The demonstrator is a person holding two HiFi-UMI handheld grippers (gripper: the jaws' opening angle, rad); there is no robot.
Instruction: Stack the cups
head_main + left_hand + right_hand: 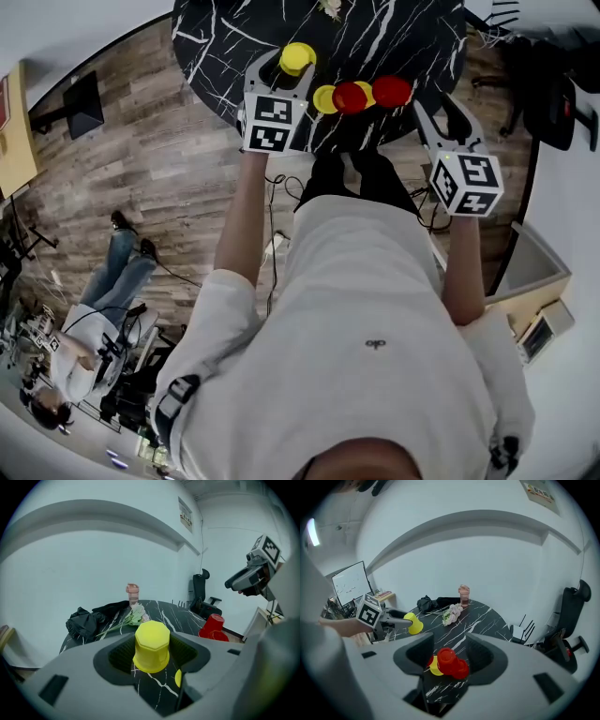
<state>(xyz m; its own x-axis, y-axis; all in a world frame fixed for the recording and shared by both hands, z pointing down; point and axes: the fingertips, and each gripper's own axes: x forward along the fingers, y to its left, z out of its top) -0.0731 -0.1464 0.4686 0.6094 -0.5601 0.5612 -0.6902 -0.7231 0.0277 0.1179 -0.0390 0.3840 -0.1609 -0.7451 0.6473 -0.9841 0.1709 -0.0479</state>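
While pinching the likely light, stiff, slick yellow cup (151, 647) mouth-down across its walls with the left gripper (294, 62), hovers the right gripper (439, 112) spread at three o'clock.

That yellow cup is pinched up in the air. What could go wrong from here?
The left hand-held gripper holds the yellow cup only by its sides, above the table, so it might slip and fall. The red cups sit bunched together near the table's edge; setting the yellow one down clumsily could knock them over or off.
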